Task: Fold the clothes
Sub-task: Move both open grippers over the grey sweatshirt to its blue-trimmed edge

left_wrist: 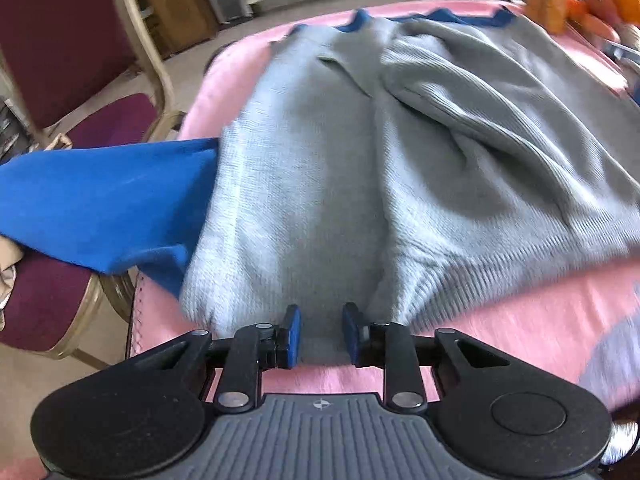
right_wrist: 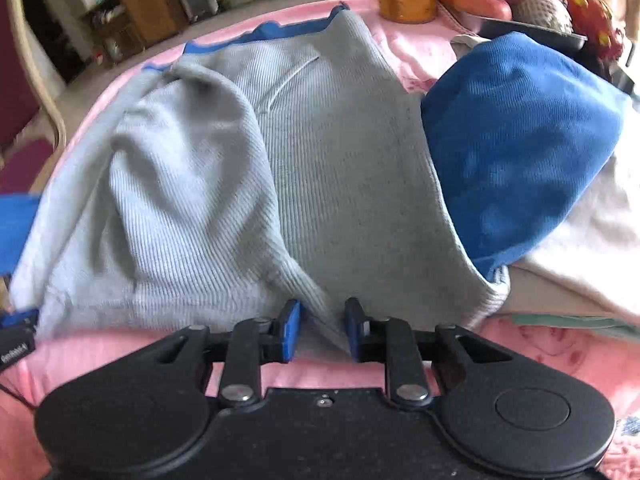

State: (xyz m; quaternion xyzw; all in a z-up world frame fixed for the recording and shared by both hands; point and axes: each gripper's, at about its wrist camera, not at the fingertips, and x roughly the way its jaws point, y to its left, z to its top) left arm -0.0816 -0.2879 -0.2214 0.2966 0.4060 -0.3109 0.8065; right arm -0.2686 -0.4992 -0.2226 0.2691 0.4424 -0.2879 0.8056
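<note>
The grey ribbed knit sweater with blue sleeves and blue trim (left_wrist: 320,168) lies spread on the pink cloth-covered table (left_wrist: 520,320), with its near hem towards me and its far edge at the back of the table. One blue sleeve (left_wrist: 100,200) hangs off the table's left side over the maroon upholstered chair (left_wrist: 52,304); the other blue sleeve (right_wrist: 520,152) is bunched at the right, near a tray of fruit (right_wrist: 540,4).

I have the left gripper (left_wrist: 320,334) at the near hem, its blue pads partly closed with grey knit lying between them. I cannot tell whether the pads press on the cloth. The right gripper (right_wrist: 322,330) stands likewise over a raised fold at the hem, partly closed, its contact equally uncertain.

My judgement: the step in hand is seizing the near hem at two points for a fold away from me. To do it well:

1. Confirm both pads hold the full thickness of the hem.
2. Lift both sides evenly.
3. Watch the ridge running down the middle of the body; it could be trapped in the fold.
4. Deal with the hanging sleeve, whose weight may drag the body sideways.
</note>
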